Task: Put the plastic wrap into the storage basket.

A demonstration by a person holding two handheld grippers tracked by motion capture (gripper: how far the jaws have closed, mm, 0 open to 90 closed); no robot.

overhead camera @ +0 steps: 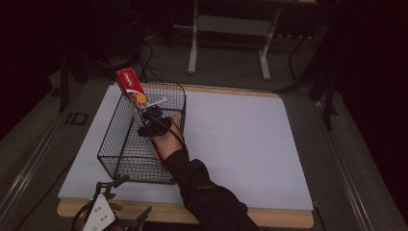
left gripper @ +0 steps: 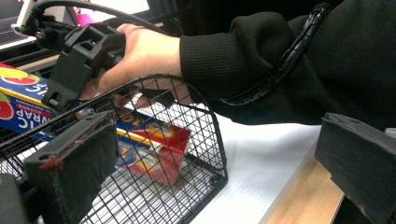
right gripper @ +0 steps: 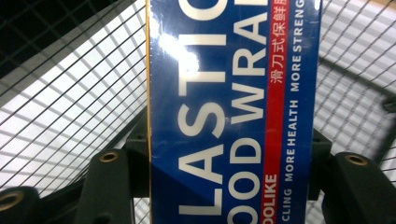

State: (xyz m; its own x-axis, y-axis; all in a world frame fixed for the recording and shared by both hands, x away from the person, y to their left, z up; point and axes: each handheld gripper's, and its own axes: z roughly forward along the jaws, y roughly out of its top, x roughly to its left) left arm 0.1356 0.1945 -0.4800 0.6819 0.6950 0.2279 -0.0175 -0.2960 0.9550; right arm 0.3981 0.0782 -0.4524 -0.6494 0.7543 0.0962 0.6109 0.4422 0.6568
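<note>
A long blue and red plastic wrap box (overhead camera: 136, 96) leans aslant in the black wire basket (overhead camera: 109, 139). Its top end pokes over the far rim and its low end rests near the basket's front. My right gripper (overhead camera: 154, 124) is shut on the box's middle, over the basket. In the right gripper view the box (right gripper: 233, 93) stands between both jaws, with the basket mesh (right gripper: 56, 93) behind. My left gripper (overhead camera: 133, 196) hovers open at the table's front left edge. Its view shows the pads (left gripper: 74, 163) wide apart, the basket (left gripper: 187, 84), the box's low end (left gripper: 156, 149) and the right gripper (left gripper: 77, 60).
A white sheet (overhead camera: 240, 139) covers the table, and a wooden strip (overhead camera: 274, 217) shows along its front edge. The basket stands on the sheet's left part. Beyond the table, grey metal frame legs (overhead camera: 193, 43) stand on the dark floor.
</note>
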